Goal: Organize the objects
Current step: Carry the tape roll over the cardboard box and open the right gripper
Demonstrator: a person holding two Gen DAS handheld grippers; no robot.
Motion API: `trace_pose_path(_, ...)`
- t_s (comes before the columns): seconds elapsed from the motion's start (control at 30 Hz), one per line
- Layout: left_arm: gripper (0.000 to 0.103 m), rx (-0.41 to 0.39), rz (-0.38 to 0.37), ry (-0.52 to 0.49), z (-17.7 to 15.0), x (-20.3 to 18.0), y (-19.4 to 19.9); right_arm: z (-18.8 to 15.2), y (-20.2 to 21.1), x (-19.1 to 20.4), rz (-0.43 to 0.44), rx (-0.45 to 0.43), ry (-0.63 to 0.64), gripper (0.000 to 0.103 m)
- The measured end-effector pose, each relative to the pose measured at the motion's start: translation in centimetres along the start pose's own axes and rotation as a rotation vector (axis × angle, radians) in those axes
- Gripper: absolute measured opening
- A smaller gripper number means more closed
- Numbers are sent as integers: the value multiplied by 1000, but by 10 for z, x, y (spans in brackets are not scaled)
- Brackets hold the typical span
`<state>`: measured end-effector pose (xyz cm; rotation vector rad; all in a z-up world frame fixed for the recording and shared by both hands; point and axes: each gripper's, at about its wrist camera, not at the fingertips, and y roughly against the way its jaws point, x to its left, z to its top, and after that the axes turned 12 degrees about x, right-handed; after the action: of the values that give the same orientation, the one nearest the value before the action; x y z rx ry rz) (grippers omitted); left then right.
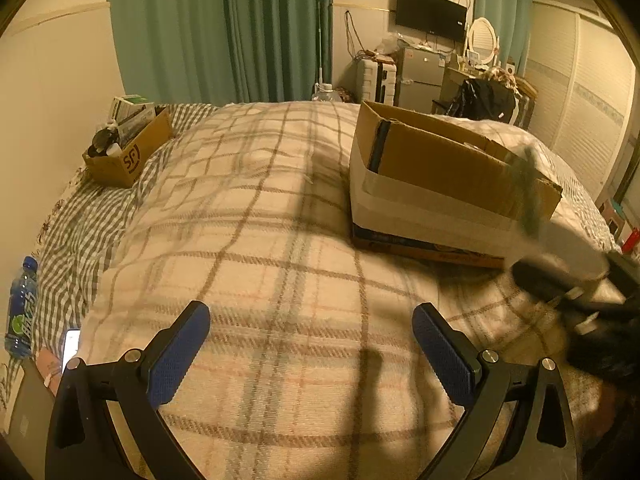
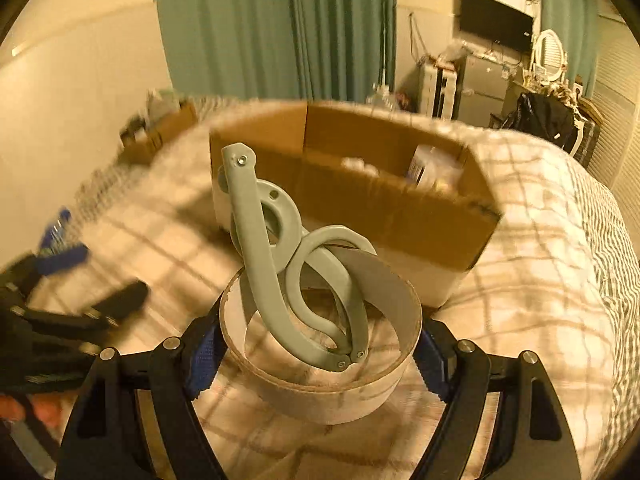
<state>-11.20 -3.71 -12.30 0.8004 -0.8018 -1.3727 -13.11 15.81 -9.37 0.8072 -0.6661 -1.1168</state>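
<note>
My right gripper is shut on a white tape roll that carries a grey plastic dispenser frame through its core. It holds the roll above the plaid bed, just in front of the open cardboard box, which has several items inside. In the left wrist view the same box stands at the right, and the roll and right gripper show as a blur beside it. My left gripper is open and empty over the blanket.
A smaller cardboard box full of items sits at the bed's far left. A blue bottle and a lit phone lie at the left edge. A fridge, dresser and TV stand beyond the bed.
</note>
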Motion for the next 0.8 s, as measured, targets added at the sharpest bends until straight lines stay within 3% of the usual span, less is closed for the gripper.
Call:
trace_pose_path(0.23,103,-10,-42,-68,1,-25,5,7,40,10,62,-122,-23,80)
trace_pose_path(0.33,103,-6,-45,-97,0,-37,5,8,51,4,137,-171,-55,80)
trace_pose_path(0.53,103,16,-59,-76,1,-37,3,7,59,2,207,-217,-75,80)
trace_pose_path(0.8,103,15,-74,-65,8,-34,5,8,68,4,154,-226,-53,80)
